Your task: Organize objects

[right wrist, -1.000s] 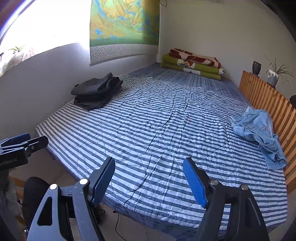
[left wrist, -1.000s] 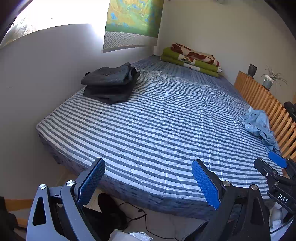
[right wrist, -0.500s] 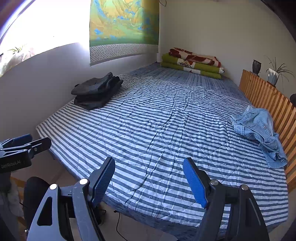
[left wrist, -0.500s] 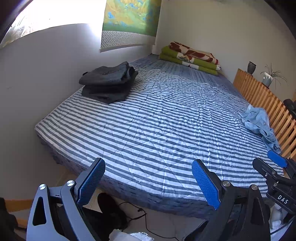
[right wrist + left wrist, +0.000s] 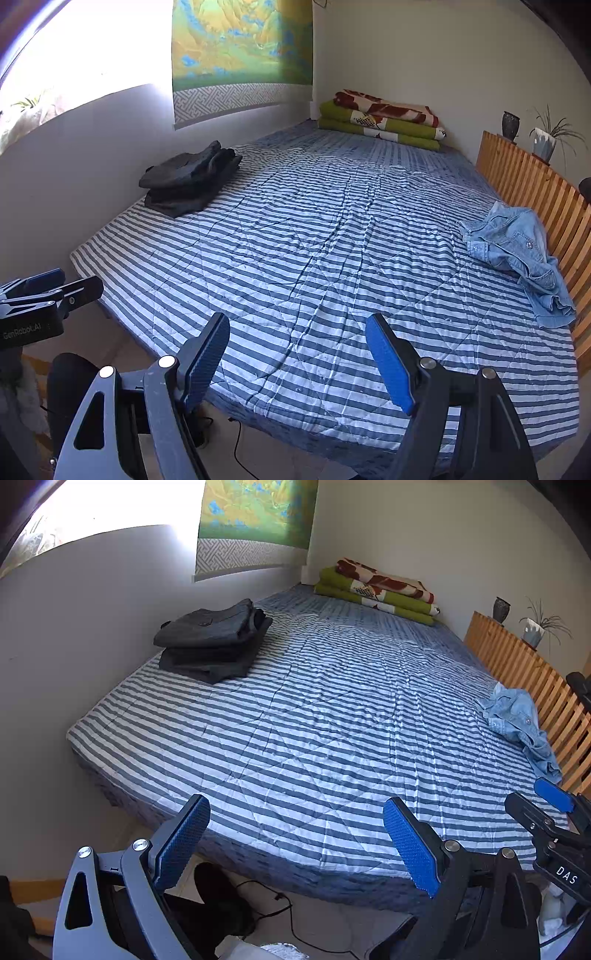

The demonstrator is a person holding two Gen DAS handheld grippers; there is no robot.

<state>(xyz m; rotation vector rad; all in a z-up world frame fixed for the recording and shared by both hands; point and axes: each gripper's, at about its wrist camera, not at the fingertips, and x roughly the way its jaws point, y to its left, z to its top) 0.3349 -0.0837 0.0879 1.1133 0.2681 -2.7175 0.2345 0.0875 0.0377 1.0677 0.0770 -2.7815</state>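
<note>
Denim jacket (image 5: 517, 254) is seen crumpled at the bed's (image 5: 314, 258) right edge, touching the slatted wood rail (image 5: 535, 192); long axis runs along the rail, w/ one end hanging toward the bed's near edge. Folded dark clothes (image 5: 212, 642) are stacked by the left wall, well apart from it. Left gripper (image 5: 295, 845) is held wide open over the near bed edge, nothing btwn pads. Right gripper (image 5: 299, 363) likewise spread, empty, touching nothing.
</note>
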